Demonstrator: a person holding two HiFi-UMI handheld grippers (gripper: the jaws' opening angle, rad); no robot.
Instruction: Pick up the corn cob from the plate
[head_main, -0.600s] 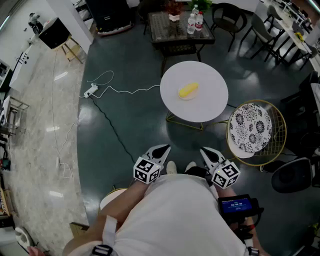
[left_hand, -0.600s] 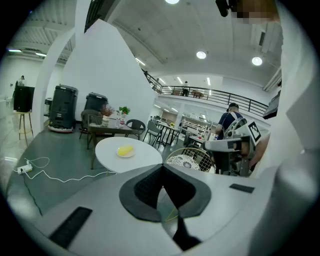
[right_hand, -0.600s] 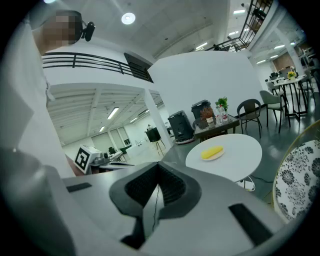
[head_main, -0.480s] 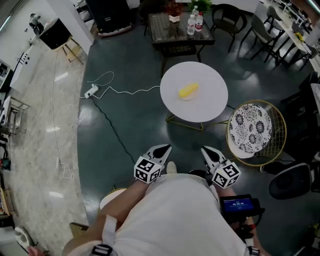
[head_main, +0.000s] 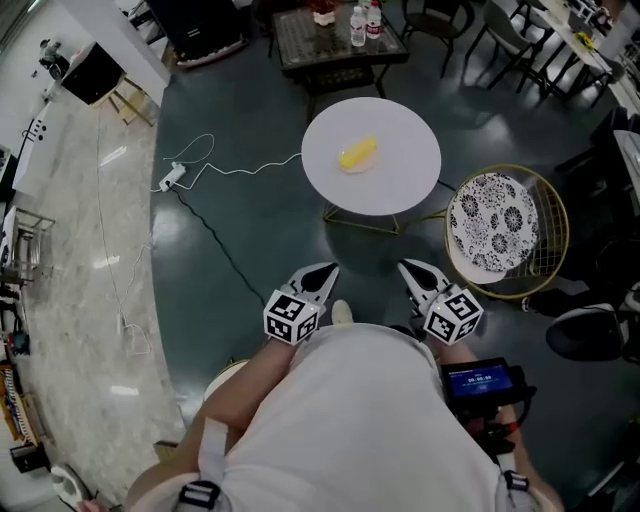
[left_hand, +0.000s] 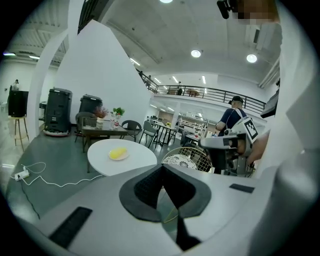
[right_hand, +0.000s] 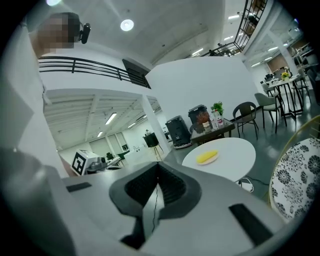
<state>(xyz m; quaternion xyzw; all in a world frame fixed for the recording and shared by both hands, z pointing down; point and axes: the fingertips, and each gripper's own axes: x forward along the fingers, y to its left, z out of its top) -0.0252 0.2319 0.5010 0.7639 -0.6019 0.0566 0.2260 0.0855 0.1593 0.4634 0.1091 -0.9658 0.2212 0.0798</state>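
I carry the left gripper and right gripper low by my waist, both jaws clenched on nothing, since the white bench is well out of reach. The corn cob lies untouched on its plate there.

Surface detail on the corn cob is too small to resolve; the cob covers most of the plate. The torso hides both hands.

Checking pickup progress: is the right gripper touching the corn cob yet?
Apart. Head view: dark floor lies between the right gripper and the corn cob on its plate.
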